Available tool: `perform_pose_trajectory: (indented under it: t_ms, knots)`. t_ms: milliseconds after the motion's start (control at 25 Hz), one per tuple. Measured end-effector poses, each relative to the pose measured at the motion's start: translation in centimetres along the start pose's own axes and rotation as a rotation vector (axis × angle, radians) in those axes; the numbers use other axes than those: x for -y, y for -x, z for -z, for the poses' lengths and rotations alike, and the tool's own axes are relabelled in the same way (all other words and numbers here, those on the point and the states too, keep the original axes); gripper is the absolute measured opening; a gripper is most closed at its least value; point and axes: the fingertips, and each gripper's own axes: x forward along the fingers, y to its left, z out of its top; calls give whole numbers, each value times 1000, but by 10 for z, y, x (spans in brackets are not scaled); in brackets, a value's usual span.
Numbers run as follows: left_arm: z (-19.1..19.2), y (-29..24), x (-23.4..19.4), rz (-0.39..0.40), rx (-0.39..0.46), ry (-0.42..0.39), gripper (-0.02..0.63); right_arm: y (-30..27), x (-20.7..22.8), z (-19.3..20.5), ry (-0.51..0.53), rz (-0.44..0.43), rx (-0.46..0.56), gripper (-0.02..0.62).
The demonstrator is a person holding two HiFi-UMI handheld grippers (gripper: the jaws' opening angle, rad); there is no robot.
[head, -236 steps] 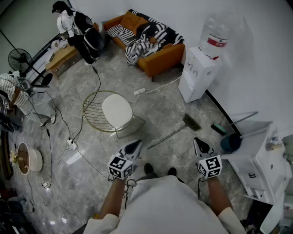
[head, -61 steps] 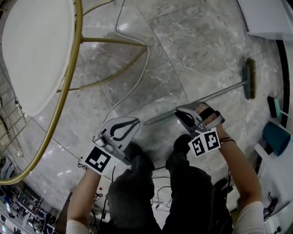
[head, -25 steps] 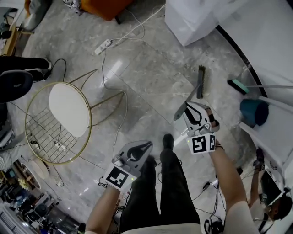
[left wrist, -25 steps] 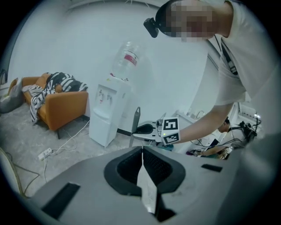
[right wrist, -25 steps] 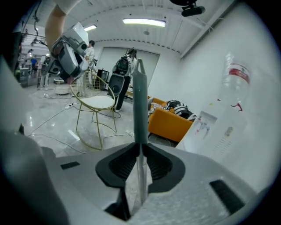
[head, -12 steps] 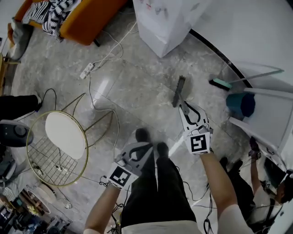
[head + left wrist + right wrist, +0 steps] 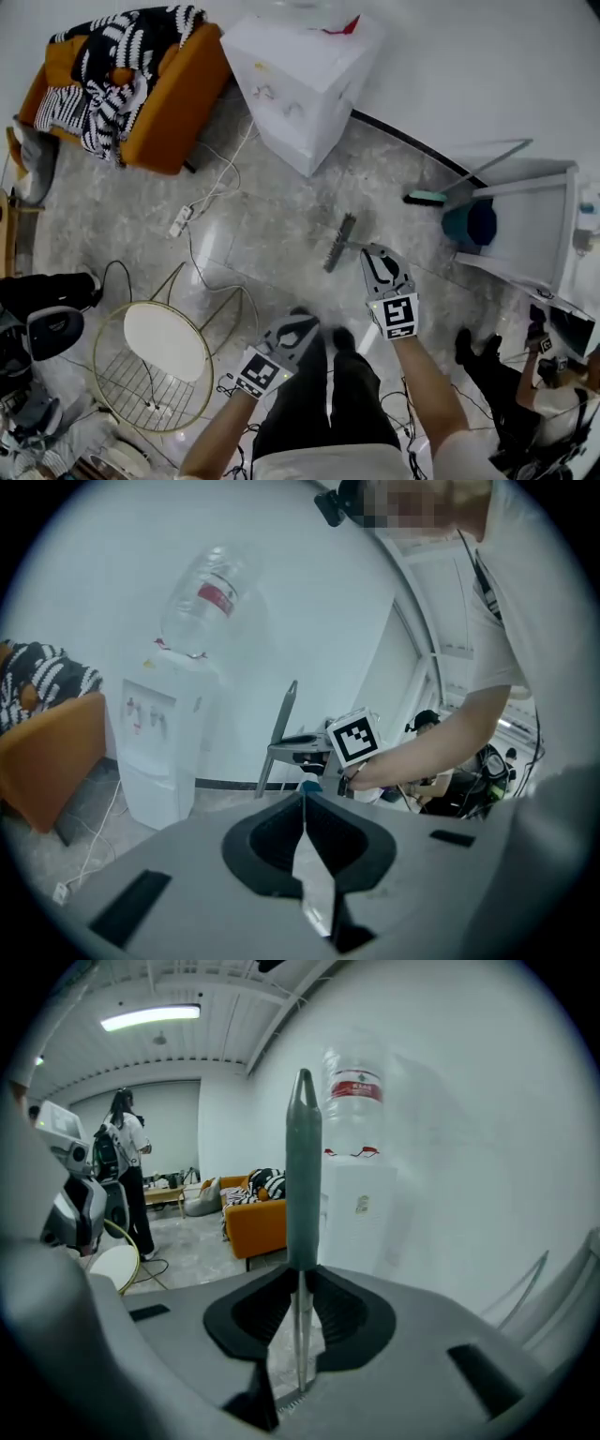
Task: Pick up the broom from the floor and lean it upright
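In the head view my right gripper point(image 7: 369, 251) is shut on the broom's grey handle, and the brush head point(image 7: 339, 243) rests on the marble floor just beyond it. The right gripper view shows the handle point(image 7: 303, 1166) standing almost upright between the shut jaws of my right gripper point(image 7: 302, 1277). The left gripper point(image 7: 313, 322) hangs lower, above the person's legs, shut with nothing in it. In the left gripper view its jaws point(image 7: 302, 797) meet at the tips, and the broom handle point(image 7: 285, 716) rises beyond them beside the right gripper's marker cube point(image 7: 354, 738).
A white water dispenser point(image 7: 300, 80) stands against the wall ahead, with an orange sofa point(image 7: 164, 112) to its left. A gold wire chair point(image 7: 164, 361), a power strip point(image 7: 181, 221) and cables lie left. A teal dustpan point(image 7: 469, 225) and a white shelf point(image 7: 525, 225) are right.
The right gripper has risen with the handle, which has swung from slanted toward upright over the brush head. The left gripper has lifted too. The view now takes in more of the wall.
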Motion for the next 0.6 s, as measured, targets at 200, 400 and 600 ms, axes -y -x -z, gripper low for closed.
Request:
perform_pose_trajectory:
  t_ms: [200,400,600]
  knots:
    - [-45,-4,-2,52,-14,-64,11,6,29,-26,-56,95,-12,78]
    - [-84,-23,-3,82,-23,-92,11,1,75,-40,-83,178,-24,77]
    - [-121,-64,-13,77,-21,-101,11,-11,138,-51,-123,226,-16,77]
